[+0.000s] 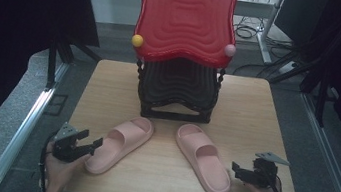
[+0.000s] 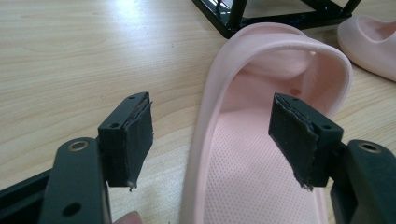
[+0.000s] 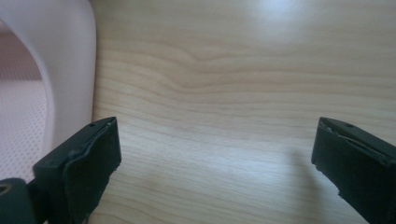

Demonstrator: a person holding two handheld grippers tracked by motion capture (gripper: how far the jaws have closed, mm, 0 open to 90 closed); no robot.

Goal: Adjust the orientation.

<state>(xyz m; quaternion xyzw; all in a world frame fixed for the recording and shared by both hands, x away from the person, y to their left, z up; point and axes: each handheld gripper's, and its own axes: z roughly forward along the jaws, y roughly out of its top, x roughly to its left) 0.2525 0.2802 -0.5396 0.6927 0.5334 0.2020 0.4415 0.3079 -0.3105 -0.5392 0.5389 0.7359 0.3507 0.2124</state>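
Both grippers, left gripper (image 1: 94, 143) and right gripper (image 1: 235, 168), gape empty. Left slipper (image 1: 120, 144)'s heel rim lies between spread jaws, toe toward one o'clock; closing looks next.

Readable text: none in any view.
Pink slippers (image 1: 120, 144): plain, no brand or size mark legible.
Red tray (image 1: 186, 17): moulded ripples alone, no lettering.
Black rack (image 1: 177, 93): unmarked.
Wooden table (image 1: 252, 112): bare grain, no label or sign.
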